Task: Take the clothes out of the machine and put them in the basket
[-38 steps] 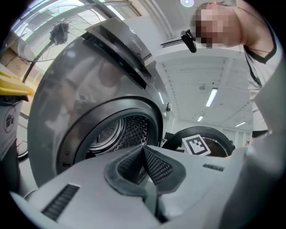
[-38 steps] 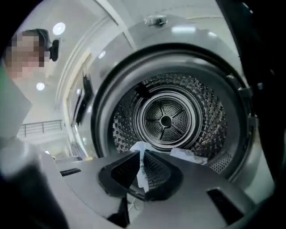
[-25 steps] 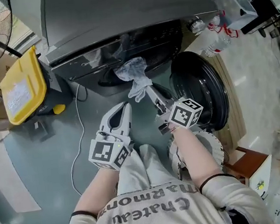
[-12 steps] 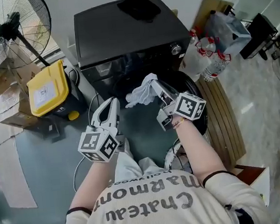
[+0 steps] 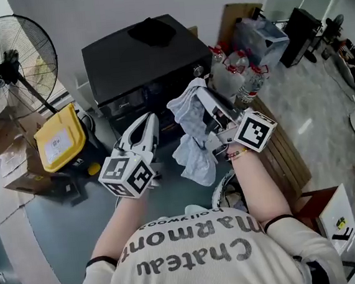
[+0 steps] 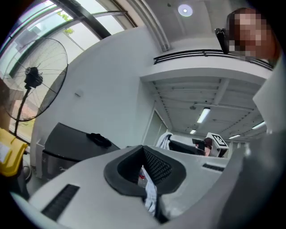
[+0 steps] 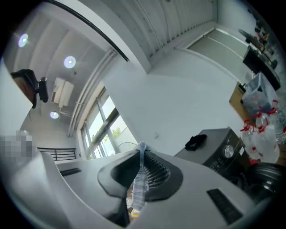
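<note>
Cloth (image 5: 193, 140) hangs in front of the black washing machine (image 5: 138, 54), pinched tight by the right gripper (image 5: 203, 98), with the left gripper (image 5: 148, 121) squeezed closed beside it, grey floor (image 5: 25, 246) below and a fan (image 5: 11, 64) left of the machine.

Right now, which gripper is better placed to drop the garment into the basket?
Right: the right gripper is shut on the pale cloth, and the basket sits below that arm. The left gripper is shut and empty.
</note>
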`<state>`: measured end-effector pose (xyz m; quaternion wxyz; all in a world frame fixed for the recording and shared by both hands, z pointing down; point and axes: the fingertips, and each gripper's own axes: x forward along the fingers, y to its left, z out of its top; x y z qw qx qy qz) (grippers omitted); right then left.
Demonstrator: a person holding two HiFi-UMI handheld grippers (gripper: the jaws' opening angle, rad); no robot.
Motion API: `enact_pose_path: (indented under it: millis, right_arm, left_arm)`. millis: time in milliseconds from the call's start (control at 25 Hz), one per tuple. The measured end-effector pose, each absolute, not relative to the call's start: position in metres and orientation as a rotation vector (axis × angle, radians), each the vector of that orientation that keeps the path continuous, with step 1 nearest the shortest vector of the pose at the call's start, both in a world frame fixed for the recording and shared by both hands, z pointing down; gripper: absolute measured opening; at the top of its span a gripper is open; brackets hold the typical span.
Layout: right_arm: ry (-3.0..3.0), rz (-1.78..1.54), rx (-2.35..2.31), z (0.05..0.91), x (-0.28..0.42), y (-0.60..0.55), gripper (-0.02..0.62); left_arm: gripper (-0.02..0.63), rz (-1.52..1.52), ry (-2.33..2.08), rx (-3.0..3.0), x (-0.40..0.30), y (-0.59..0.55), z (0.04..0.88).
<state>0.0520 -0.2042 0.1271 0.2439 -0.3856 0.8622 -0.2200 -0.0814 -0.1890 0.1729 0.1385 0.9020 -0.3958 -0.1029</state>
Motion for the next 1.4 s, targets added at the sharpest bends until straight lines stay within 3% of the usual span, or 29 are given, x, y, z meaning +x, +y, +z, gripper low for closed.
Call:
enact_pose_path:
  millis: [640,1400]
  right_arm:
    - [2.045,-0.104,-1.417,0.025,0.061,-0.085,0.048]
    - [1.681,0.135,-1.868,0.006,0.18,0.114,0.048]
  left_arm:
    - [0.006,-0.296,-0.58,2.828,-0.063,-0.157,0.132]
    - [0.006,-0.235,0.084,2.83,0.101,-0.009,0.129]
